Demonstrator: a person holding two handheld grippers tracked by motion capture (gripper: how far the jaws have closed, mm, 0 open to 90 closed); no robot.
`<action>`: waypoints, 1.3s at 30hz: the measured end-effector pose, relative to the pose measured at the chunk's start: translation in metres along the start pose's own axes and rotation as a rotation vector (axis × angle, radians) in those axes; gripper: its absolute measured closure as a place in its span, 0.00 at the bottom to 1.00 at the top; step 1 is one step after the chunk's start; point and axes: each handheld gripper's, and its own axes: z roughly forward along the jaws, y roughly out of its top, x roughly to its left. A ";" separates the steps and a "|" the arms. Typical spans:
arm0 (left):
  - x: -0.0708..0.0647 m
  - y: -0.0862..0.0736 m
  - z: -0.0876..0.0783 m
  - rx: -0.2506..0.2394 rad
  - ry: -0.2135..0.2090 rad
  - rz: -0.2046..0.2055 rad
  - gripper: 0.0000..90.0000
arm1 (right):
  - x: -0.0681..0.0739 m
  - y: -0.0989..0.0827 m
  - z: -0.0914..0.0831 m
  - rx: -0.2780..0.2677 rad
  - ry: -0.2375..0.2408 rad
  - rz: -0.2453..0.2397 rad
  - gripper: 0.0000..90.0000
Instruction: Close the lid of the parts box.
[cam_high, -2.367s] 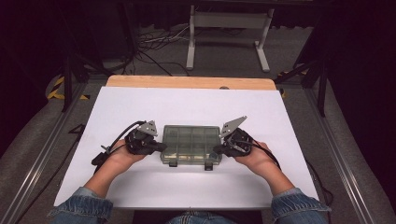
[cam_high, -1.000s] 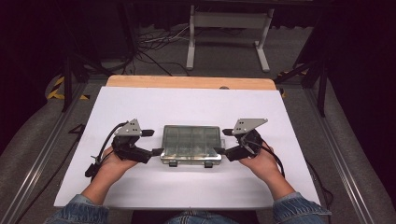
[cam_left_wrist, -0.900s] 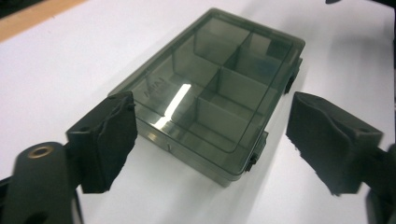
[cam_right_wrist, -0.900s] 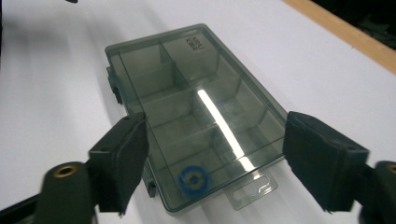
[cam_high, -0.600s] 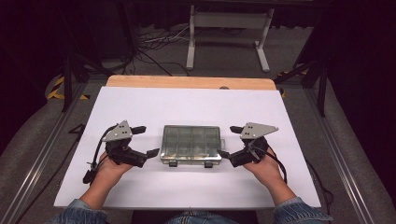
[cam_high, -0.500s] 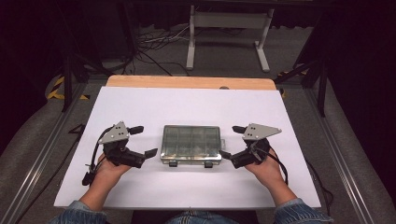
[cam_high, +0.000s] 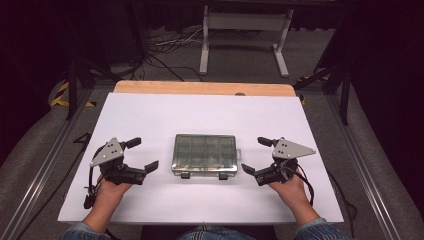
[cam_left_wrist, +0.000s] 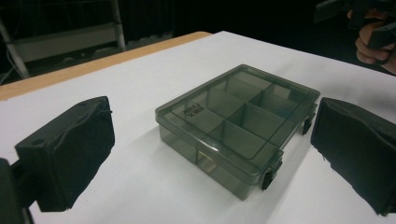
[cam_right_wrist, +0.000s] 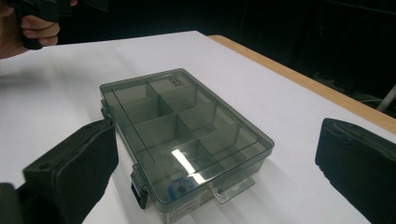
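Note:
A smoky clear plastic compartment box (cam_high: 205, 155) lies flat, lid closed, in the middle of the white table (cam_high: 200, 115). My left gripper (cam_high: 144, 154) rests to its left, a short gap away, and points at the box's left end. Its jaws have just been opening and stand wide, nothing between them. My right gripper (cam_high: 255, 155) mirrors it on the right, jaws also freshly opened and empty. The box (cam_left_wrist: 238, 126) lies ahead of the left gripper's black pads (cam_left_wrist: 70, 149), with latches on its near long side. The box (cam_right_wrist: 182, 135) also lies just beyond the right gripper's pads (cam_right_wrist: 74, 172).
A wooden strip (cam_high: 200, 87) runs along the table's far edge. Behind it on the floor stand a white metal frame (cam_high: 245, 30) and loose cables (cam_high: 165, 45). The other hand appears far off in each gripper view (cam_left_wrist: 373, 42) (cam_right_wrist: 32, 23).
Both grippers let go of the box's ends, drew outward and toward the person, and opened their jaws wide. The box stayed where it was.

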 end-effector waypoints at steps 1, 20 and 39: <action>0.000 -0.002 -0.001 -0.002 0.005 -0.005 0.00 | 0.001 -0.002 -0.001 -0.007 0.000 0.000 0.00; 0.002 -0.026 -0.015 -0.025 0.086 -0.017 0.00 | 0.005 -0.036 -0.012 -0.077 -0.040 0.050 0.00; 0.000 -0.050 -0.005 0.015 0.066 -0.026 0.00 | 0.003 -0.063 -0.010 -0.086 -0.111 0.078 0.00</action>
